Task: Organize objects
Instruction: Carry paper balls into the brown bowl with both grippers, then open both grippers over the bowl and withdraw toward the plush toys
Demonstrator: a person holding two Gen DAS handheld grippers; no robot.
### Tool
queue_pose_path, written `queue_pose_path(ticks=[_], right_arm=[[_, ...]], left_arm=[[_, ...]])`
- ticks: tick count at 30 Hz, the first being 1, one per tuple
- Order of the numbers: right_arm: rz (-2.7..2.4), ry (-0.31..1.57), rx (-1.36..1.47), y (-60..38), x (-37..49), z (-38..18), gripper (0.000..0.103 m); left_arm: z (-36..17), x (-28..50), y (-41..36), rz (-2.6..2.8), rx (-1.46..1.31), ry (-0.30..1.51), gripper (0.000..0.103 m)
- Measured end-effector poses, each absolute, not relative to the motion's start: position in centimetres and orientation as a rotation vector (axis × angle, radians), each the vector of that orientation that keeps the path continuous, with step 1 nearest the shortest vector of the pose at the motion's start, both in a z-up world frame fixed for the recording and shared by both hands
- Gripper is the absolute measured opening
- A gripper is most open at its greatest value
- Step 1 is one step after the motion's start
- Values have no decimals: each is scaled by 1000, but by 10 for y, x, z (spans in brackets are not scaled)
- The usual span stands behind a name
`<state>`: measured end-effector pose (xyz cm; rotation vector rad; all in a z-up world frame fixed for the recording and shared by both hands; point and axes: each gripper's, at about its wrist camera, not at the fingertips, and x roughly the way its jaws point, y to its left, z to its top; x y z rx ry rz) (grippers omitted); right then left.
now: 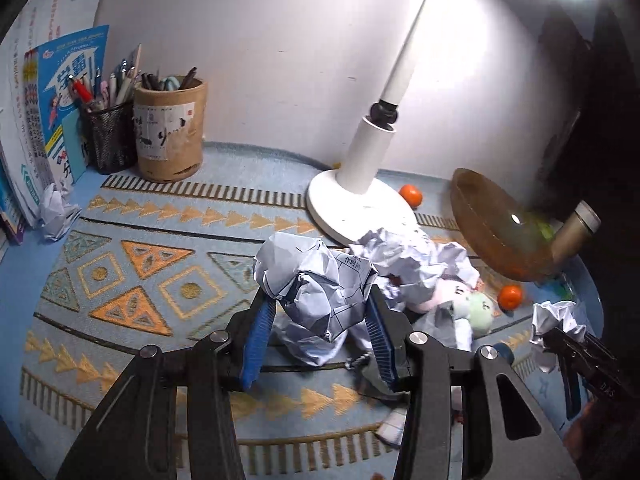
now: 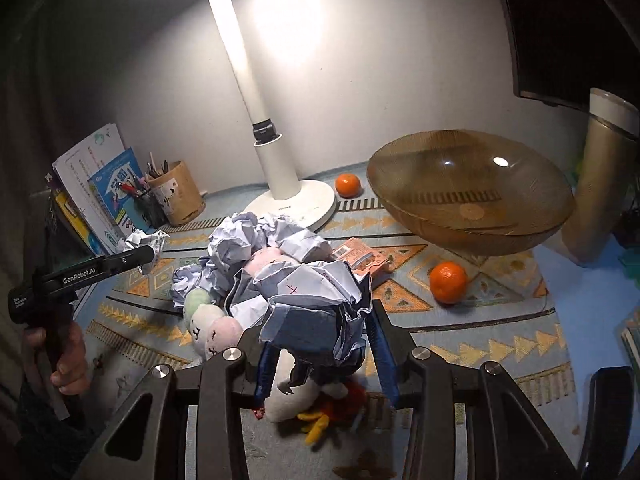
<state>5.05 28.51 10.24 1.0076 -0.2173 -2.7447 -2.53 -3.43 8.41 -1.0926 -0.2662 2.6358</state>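
Right now each of your grippers is clamped on a crumpled paper wad — left gripper on one wad, right gripper on another, both lifted above the central pile on the mat.

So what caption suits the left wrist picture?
Left gripper clamps a crumpled paper ball above the patterned mat, desk lamp behind.

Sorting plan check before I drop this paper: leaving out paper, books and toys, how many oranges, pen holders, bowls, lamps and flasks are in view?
Oranges: 2
Pen holders: 2
Bowl: 1
Lamp: 1
Flask: 1
Total: 7
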Motion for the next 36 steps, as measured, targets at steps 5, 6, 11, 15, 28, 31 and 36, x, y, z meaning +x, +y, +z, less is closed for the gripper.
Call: queue_pose_path(ticks=[5, 6, 11, 15, 28, 31, 36], right_arm=[[-2920, -283, 939, 339, 36, 151, 41], [-2961, -298, 943, 349, 29, 156, 41], [-3004, -369, 1017, 383, -11, 159, 42], [-3017, -390, 1093, 399, -38, 146, 42], [-3029, -409, 1140, 420, -49, 126, 65], [-3013, -406, 1136, 410, -38, 127, 65], [-2956, -351, 1101, 376, -8, 139, 65]], left_arm=[[120, -34, 40, 2514, -1035, -171, 42], [127, -38, 58, 2498, -1020, -145, 42], [146, -74, 142, 2393, -993, -65, 42], [139, -98, 186, 2351, -1003, -14, 42], [119, -123, 211, 2308, -1020, -64, 89], [129, -115, 198, 2329, -1002, -77, 89], [151, -78, 157, 2400, -941, -94, 89]])
